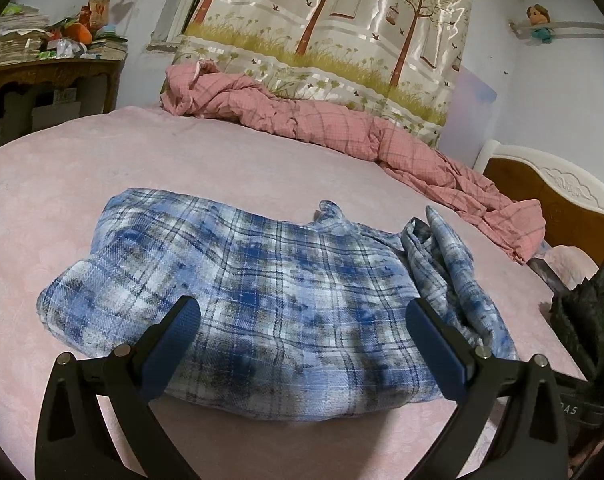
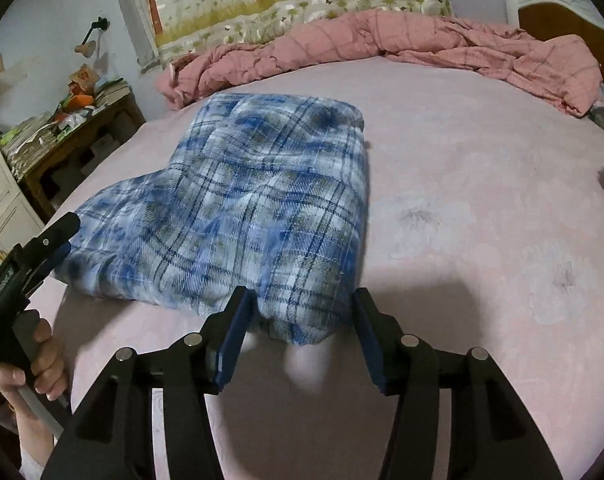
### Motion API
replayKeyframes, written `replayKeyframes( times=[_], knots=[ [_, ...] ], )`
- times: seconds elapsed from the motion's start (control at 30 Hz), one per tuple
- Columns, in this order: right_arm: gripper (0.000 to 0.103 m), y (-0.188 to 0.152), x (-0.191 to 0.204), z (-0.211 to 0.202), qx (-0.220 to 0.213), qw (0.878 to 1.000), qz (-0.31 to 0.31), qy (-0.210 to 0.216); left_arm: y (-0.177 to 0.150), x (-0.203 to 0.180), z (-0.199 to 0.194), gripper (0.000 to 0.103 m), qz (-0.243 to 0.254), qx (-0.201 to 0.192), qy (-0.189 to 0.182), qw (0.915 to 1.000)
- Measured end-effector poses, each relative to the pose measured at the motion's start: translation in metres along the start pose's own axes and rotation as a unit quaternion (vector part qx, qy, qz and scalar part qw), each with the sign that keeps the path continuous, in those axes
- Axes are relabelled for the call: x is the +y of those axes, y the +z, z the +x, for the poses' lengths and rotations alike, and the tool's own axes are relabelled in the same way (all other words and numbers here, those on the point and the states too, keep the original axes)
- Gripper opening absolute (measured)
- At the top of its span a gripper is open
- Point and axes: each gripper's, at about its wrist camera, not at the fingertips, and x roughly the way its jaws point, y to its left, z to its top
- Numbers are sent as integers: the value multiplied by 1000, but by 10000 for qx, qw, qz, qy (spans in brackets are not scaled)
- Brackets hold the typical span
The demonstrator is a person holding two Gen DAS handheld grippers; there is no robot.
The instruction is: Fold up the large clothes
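Folded blue plaid garment [image 2: 238,208] lies on the pink bed sheet [image 2: 462,184], nearer the side of the bed by the cluttered wooden desk [image 2: 74,140]. In the right wrist view its long axis runs from the near edge of the bed toward the rumpled pink quilt [image 2: 382,40] along the far edge. Right gripper [image 2: 300,340] stands partly open, astride the garment's near corner, pads clear of it. Left gripper [image 1: 302,328] stands wide over the cloth, gripping nothing.
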Motion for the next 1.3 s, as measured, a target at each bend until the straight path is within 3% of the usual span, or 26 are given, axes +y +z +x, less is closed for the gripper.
replayKeyframes(
  times=[0.13, 0.3, 0.33, 0.37, 0.5, 0.63, 0.73, 0.83, 0.93, 1.07, 1.17, 1.3],
  knots=[
    [54, 10, 20, -7, -304, 9988, -176, -345, -1, 4, -1, 102, -80, -13, 78, 9999],
    [75, 28, 43, 1, -294, 9991, -188, -258, -2, 6, -1, 102, -144, 18, 64, 9999],
    [87, 28, 46, 4, -294, 9990, -223, -241, -2, 7, -1, 102, -143, 11, 63, 9999],
    [88, 25, 50, 8, -285, 9989, -263, -271, -2, 6, -1, 102, -154, 13, 64, 9999],
    [88, 13, 68, 19, -129, 9942, -812, -691, -2, 6, -1, 102, -167, 11, 70, 9998],
    [88, 8, 66, 10, -158, 9942, -864, -625, -2, 11, -9, 102, -297, -184, 187, 9992],
    [89, -2, 57, -4, -382, 9949, -834, -422, -4, 30, -28, 102, -799, -608, 504, 9937],
    [89, -4, 42, -19, -594, 9950, -630, -494, -9, 51, -38, 102, -1312, -789, 545, 9867],
    [89, -2, 30, -34, -883, 9901, -710, -824, -9, 56, -37, 102, -1408, -629, 465, 9869],
    [89, 1, 10, -44, -1098, 9769, -1087, -1474, 0, 60, -36, 102, -1170, -220, 335, 9923],
    [89, -4, -13, -43, -1106, 9835, -856, -1148, 8, 66, -39, 102, -883, 38, 27, 9961],
    [89, -2, -30, -25, -669, 9909, -598, -999, 18, 84, -40, 102, -838, 301, 659, 9939]
  ],
)
